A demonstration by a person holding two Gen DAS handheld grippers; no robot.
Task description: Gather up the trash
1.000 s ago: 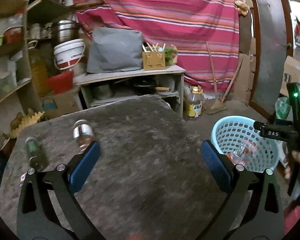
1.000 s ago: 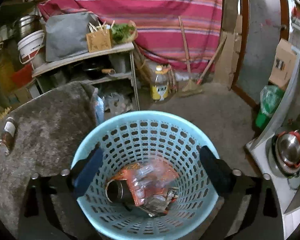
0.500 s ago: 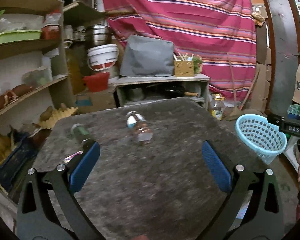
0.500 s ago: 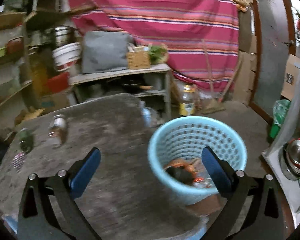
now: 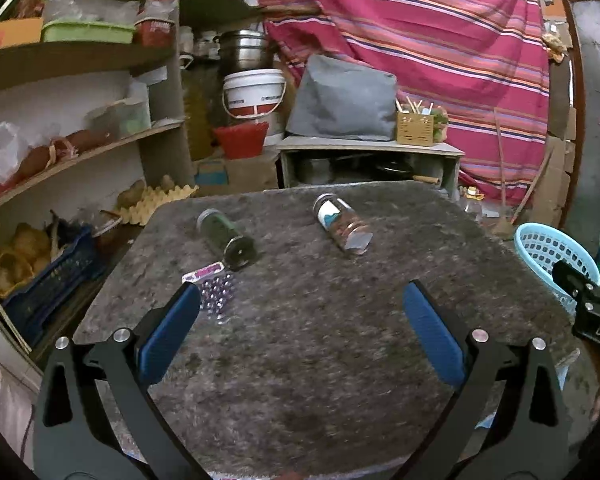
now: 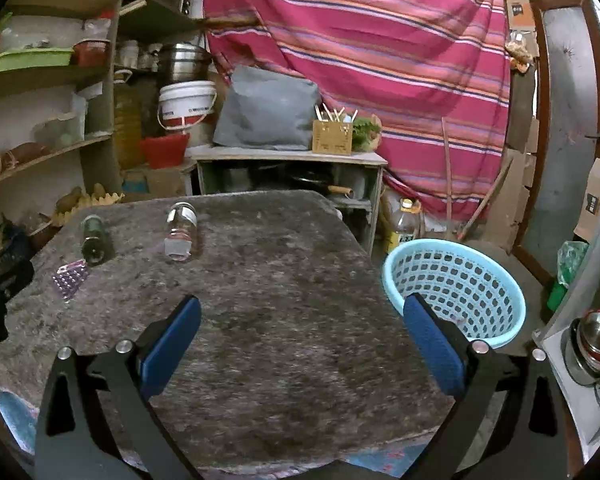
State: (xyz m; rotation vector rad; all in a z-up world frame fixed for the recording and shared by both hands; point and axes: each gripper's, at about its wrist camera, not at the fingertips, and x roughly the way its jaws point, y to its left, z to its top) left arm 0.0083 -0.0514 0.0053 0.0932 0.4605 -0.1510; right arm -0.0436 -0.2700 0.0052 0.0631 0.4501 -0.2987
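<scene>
The blue basket [image 6: 454, 288] sits at the right of the frame beside the grey table [image 6: 260, 300] — its contents can't be made out. Two jars — a green jar [image 5: 226, 236] and a clear jar [image 5: 342, 224] — lie on their sides mid-frame, a blister pack [image 5: 212, 292] just below the green one. Left gripper [image 5: 300, 332] and right gripper [image 6: 300, 336] hover over the table, jaws spread wide, empty.

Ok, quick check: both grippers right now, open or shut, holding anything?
Left gripper: open, holding nothing, over the table.
Right gripper: open, holding nothing, over the table beside the blue basket.
</scene>
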